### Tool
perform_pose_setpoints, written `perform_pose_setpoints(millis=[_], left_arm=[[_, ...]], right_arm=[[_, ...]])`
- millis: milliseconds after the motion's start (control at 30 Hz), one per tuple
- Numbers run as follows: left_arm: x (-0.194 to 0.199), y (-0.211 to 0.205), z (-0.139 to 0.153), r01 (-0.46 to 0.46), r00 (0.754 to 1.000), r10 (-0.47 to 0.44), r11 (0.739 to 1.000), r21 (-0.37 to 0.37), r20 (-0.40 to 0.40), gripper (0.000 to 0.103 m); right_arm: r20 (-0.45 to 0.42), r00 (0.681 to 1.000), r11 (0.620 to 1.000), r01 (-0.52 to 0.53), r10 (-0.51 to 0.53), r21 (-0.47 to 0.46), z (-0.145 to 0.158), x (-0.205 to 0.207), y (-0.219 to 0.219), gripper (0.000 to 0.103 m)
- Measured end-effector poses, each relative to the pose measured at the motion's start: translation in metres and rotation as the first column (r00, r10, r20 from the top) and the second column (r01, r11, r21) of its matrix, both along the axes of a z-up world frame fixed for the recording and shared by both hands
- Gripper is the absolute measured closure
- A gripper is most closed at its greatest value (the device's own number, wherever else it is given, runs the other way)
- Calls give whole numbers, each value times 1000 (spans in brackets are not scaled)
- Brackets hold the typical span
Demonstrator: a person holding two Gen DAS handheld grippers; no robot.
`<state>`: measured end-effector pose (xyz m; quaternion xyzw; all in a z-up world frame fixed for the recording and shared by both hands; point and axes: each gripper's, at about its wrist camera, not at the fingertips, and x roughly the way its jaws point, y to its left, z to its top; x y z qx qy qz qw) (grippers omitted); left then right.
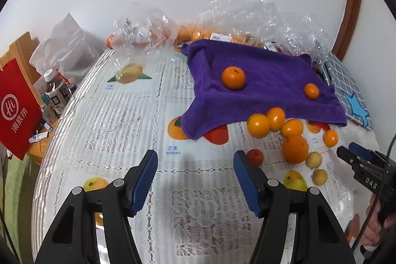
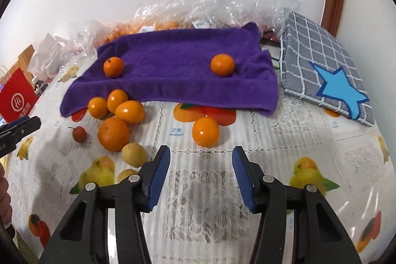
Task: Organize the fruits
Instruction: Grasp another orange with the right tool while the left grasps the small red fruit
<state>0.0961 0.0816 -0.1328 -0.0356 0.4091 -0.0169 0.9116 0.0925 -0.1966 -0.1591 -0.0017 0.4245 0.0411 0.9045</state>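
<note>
A purple towel lies on the table with two oranges on it, one on the left and one on the right. In front of the towel lies a cluster of orange fruits, a big orange, a small red fruit and yellowish fruits. One orange fruit lies alone just ahead of my right gripper, which is open and empty. My left gripper is open and empty.
A grey checked cloth with a blue star lies right of the towel. Clear plastic bags with fruit line the wall. A red bag and bottles stand at the left edge.
</note>
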Motion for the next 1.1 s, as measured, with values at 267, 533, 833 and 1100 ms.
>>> perform_pose_setpoints(millis=[267,533,833,1100], left_arm=[[9,2,-25,28,998,-29,999,-33,-52,41],[12,-20,-32,93,994,-96,994,-58,-52,42],[18,-51,-35,153,985,-159,983,-98,-60,48],[26,-62,-39,143,988,-146,987,-71,-41,81]], right_arm=[[-45,998,999,32,-31,23,-27,36,-9,56],[-29,1000,1000,-1,1,7,-30,37,-11,72],[-14,1000,1000,-5,5,2,-30,11,-33,72],[-6,1000,1000,4,-4,-18,-31,7,-32,72]])
